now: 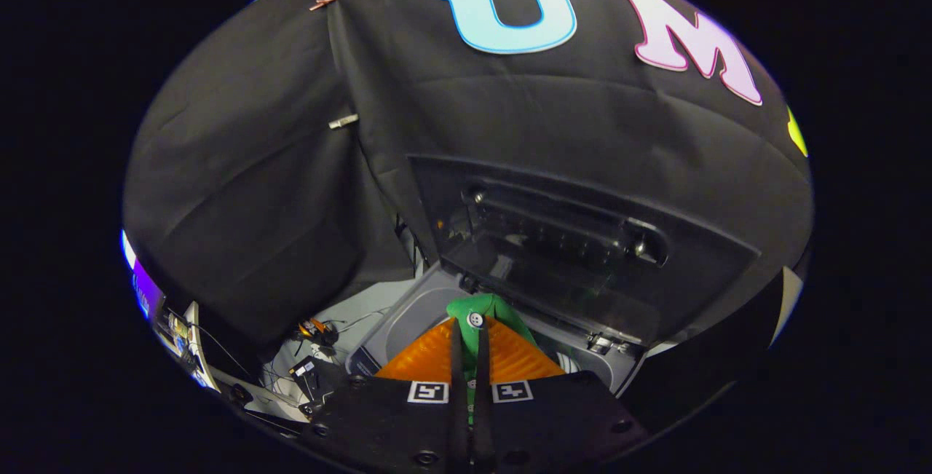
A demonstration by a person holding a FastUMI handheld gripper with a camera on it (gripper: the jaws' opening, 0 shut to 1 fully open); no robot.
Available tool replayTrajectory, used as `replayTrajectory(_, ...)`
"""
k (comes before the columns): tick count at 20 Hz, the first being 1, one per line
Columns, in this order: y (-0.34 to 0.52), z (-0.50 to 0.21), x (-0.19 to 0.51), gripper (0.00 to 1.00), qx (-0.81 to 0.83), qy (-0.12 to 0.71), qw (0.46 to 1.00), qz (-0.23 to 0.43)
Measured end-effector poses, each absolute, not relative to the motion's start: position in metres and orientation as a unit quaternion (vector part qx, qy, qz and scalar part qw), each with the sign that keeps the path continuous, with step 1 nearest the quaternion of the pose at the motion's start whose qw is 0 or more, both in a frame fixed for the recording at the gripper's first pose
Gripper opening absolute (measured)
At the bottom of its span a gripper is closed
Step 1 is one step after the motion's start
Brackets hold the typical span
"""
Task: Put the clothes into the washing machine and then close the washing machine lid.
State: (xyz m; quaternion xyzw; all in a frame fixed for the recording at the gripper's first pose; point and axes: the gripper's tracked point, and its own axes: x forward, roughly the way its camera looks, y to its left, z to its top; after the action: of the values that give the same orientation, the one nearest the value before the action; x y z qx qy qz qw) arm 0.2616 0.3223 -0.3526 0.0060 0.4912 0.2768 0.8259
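The gripper (pixel 470 328) fingers are closed on a green buttoned fabric garment (pixel 486 311), apparently above the grey top-loading washing machine's (pixel 408 321) open dark translucent lid (pixel 575 241).

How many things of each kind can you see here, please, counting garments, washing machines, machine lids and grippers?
Green garment, pinched between the fingers: 1
Washing machine: 1
Raised lid: 1
Gripper, shut on the garment: 1
Total: 4
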Motion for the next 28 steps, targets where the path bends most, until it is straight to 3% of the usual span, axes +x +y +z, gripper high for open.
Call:
replayTrajectory(15,0.308,-0.39,0.243,0.1,-0.021,0.543,0.797,0.264)
replayTrajectory(19,0.313,-0.372,0.253,0.96,-0.006,0.523,0.808,0.272)
replayTrajectory(28,0.335,-0.329,0.267,0.99,-0.009,0.418,0.849,0.324)
